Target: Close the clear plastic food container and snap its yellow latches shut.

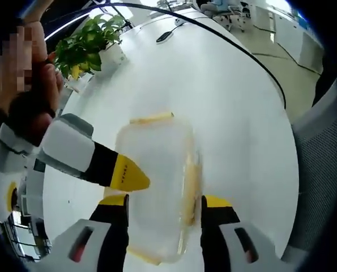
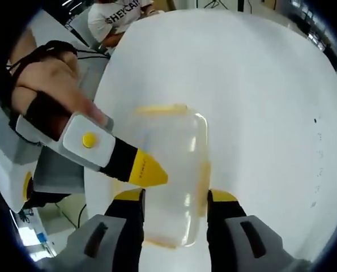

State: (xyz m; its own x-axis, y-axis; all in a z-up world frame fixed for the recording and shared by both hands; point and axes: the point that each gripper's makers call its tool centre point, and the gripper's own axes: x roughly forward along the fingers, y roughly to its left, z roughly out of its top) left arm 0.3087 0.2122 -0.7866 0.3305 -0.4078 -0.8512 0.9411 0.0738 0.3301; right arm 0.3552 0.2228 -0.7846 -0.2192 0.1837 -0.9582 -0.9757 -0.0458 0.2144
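Observation:
The clear plastic container (image 1: pixel 157 164) lies flat on the white table (image 1: pixel 236 113) with its lid resting on it. Yellow latches show at its far end (image 1: pixel 151 118) and along its right side (image 1: pixel 191 181). My left gripper (image 1: pixel 163 201) is open, its jaws straddling the container's near end. The right gripper (image 1: pixel 131 175) reaches in from the left, its yellow tip at the container's left edge. In the right gripper view the container (image 2: pixel 171 153) lies between the open jaws of my right gripper (image 2: pixel 175 195), and the left gripper (image 2: pixel 148 170) points at its left edge. Whether the latches are snapped I cannot tell.
A potted plant (image 1: pixel 92 45) stands at the table's far left, with a black cable (image 1: pixel 213 31) running along the far edge. A grey mesh chair (image 1: pixel 321 164) is at the right. A person in a white shirt (image 2: pixel 117 17) sits beyond the table (image 2: pixel 259 85).

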